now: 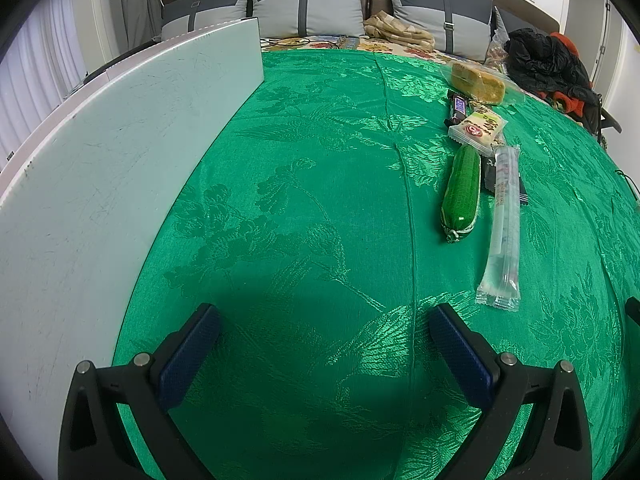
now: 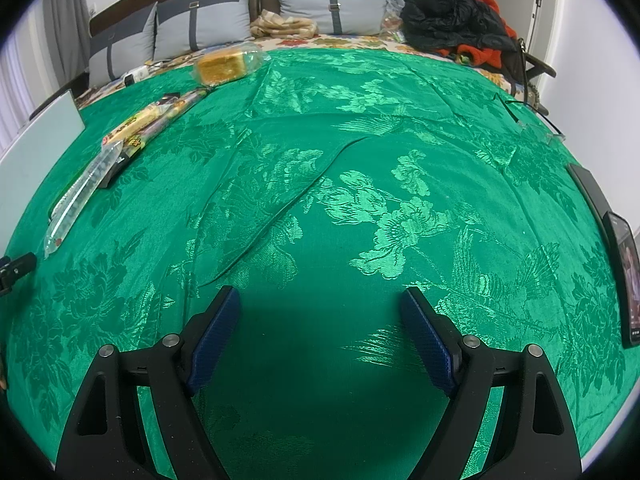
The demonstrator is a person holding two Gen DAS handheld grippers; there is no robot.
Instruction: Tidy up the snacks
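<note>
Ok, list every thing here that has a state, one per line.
Left tongs: open, empty, above the green cloth.
Right tongs: open, empty.
Green sausage: sealed, lying flat.
Clear tube packet: sealed, lying flat, overlapping a dark packet.
White snack packet: sealed, resting on other snacks.
Bagged cake: wrapped, lying flat.
Chocolate bar: wrapped, partly covered.
White board: lying flat, bare.
Phone: screen lit.

snack wrappers (image 1: 478,125) — print blurred, nothing legible

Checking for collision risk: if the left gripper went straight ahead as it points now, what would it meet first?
Likely nothing soon: the left gripper, open and empty, faces bare green cloth. The white board lies to its left, the snacks to its right. Depth is uncertain.
</note>
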